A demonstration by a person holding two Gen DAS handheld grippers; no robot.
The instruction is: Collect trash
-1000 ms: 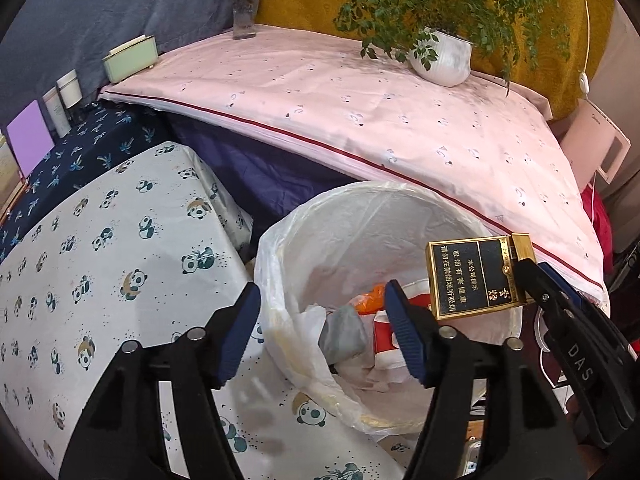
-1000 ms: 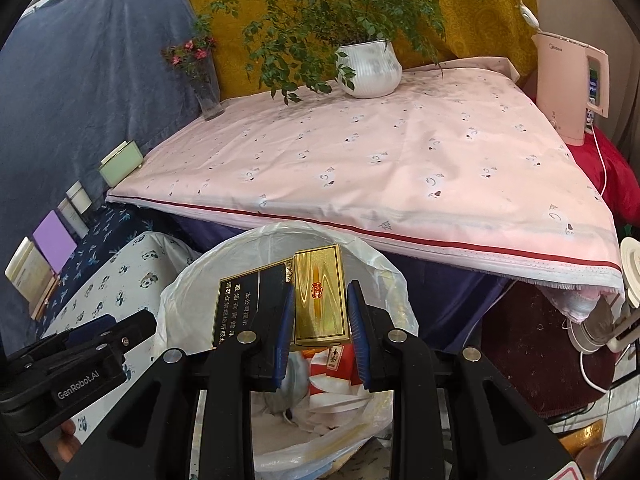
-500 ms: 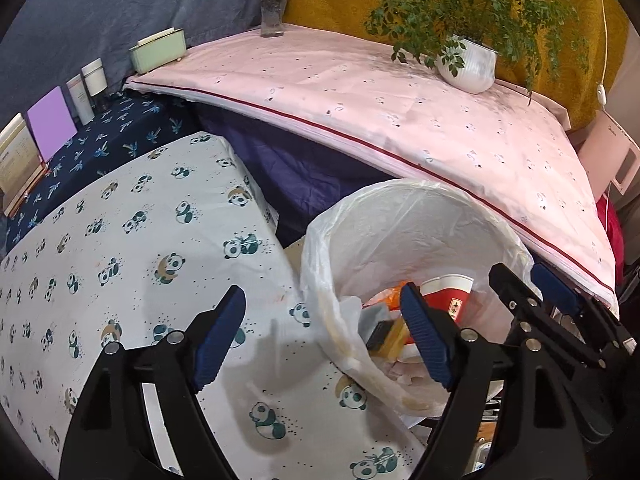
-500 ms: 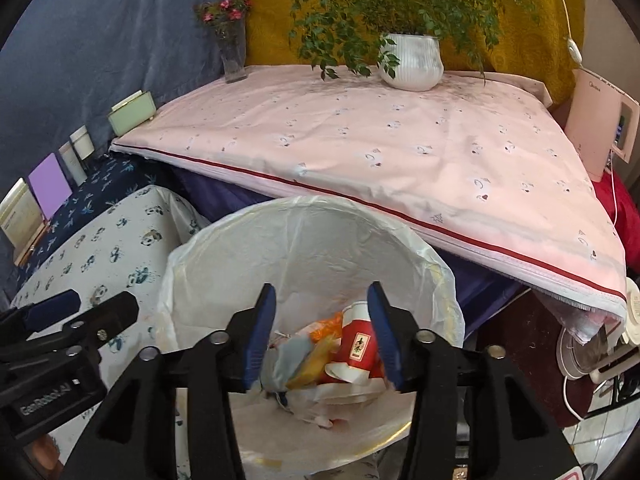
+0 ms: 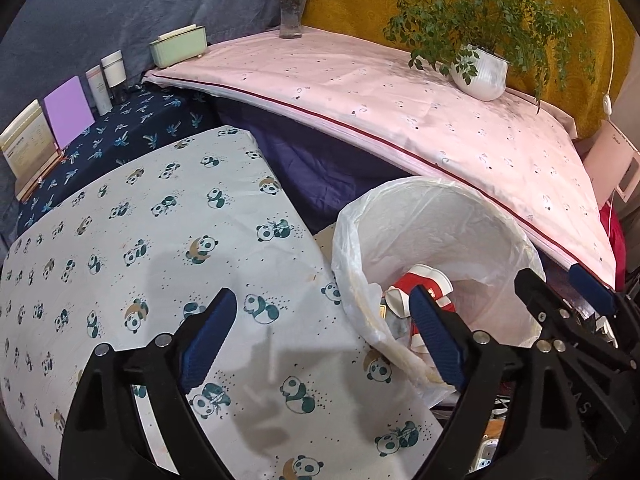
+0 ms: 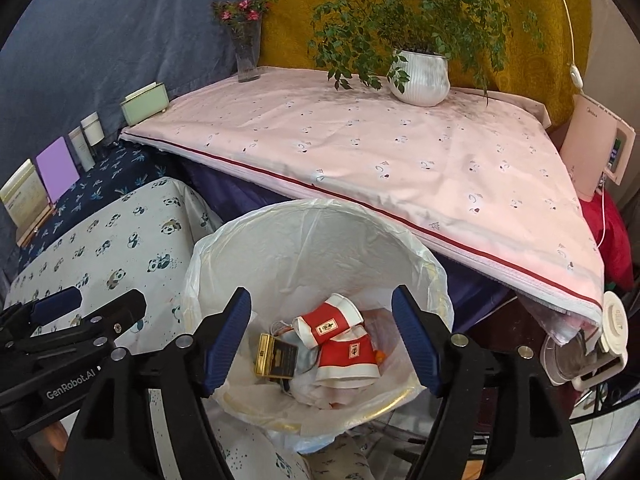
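A trash bin lined with a white plastic bag (image 6: 304, 240) stands between the panda-cloth table and the pink-cloth table; it also shows in the left wrist view (image 5: 432, 220). Inside lie a gold and black box (image 6: 276, 356), red and white paper cups (image 6: 340, 336) and crumpled paper. The cups also show in the left wrist view (image 5: 420, 284). My right gripper (image 6: 320, 340) is open and empty above the bin. My left gripper (image 5: 320, 340) is open and empty over the edge of the panda-cloth table, next to the bin.
A panda-print tablecloth (image 5: 140, 248) covers the near table. A pink cloth table (image 6: 360, 148) holds a potted plant (image 6: 420, 76), a flower vase (image 6: 246, 52) and a green box (image 6: 144, 102). Bottles and cards (image 5: 64, 116) stand at left. A pink appliance (image 6: 596, 148) is at right.
My right gripper opened and let go of the gold and black box, which now lies in the bin. Both grippers drew back and the left one swung left over the panda cloth.
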